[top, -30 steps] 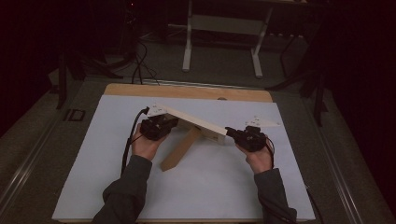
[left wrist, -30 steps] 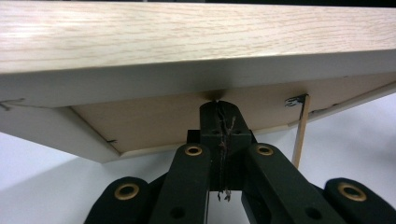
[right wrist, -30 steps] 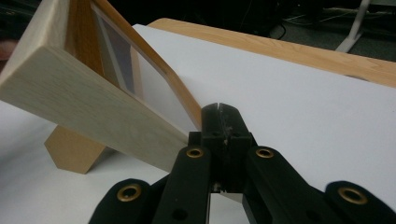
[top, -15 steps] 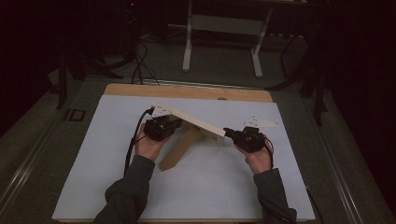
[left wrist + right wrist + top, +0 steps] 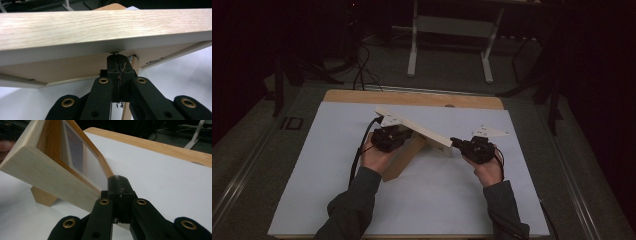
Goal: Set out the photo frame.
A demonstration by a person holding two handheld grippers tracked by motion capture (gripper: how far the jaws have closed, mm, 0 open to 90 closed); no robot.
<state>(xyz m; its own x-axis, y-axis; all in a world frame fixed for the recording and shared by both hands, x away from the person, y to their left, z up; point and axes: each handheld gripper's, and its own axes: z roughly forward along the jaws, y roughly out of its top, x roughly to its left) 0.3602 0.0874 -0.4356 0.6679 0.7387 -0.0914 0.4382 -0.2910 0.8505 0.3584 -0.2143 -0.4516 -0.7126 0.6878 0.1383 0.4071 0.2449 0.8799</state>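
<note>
A light wooden picture frame [image 5: 414, 127] hangs tilted over the white table cover, its left end higher, and its wooden back leg [image 5: 399, 160] reaches down to the table. My left gripper [image 5: 408, 135] sits under the frame's left half. In the left gripper view its jaws are shut, their tip [image 5: 117, 56] touching the underside of the frame [image 5: 100, 30]. My right gripper [image 5: 455, 143] meets the frame's low right end. In the right gripper view its jaws [image 5: 117, 178] are shut against the lower edge of the frame [image 5: 50, 175], beside the glass; the leg [image 5: 43, 196] stands behind.
A white sheet [image 5: 312, 175] covers the wooden table [image 5: 412, 97], with bare room all round the frame. Beyond the far edge are a dark floor, the white legs of a stand [image 5: 414, 45] and cables [image 5: 359, 65].
The frame's high left end has risen slightly. Both hands have shifted a little to the left with it.
</note>
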